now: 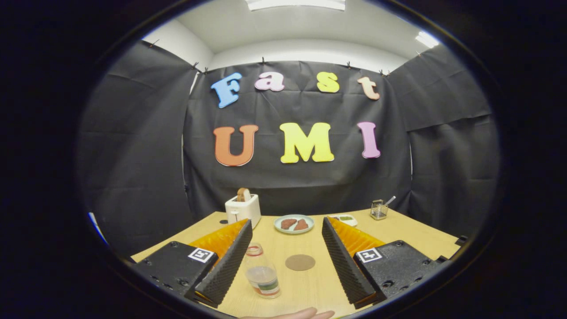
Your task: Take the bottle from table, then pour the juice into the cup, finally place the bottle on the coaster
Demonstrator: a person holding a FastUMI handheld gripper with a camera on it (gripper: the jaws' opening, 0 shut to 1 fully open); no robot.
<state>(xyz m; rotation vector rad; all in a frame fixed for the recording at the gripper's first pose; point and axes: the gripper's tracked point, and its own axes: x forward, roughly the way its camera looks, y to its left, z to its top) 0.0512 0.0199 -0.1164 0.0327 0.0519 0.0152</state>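
Flanking 1 bottle (262, 274), wide-spread gripper (287, 226) fingers; 1 coaster (300, 262) beyond.

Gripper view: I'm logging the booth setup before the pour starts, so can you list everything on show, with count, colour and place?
bottle: 1, clear with a little liquid and a red-ringed neck, upright between the fingers, close to the left one
coaster: 1, brown, round, flat on the table beside the bottle
plate: 1, pale, beyond the coaster, holding two brown pieces
toaster: 1, white, far left of the table, a slice standing in it
small dish: 1, white, by the plate
wire holder: 1, metal, far right
table: 1, light wood
hand: 1, at the table's near edge
gripper: 1, jaws wide open, touching nothing
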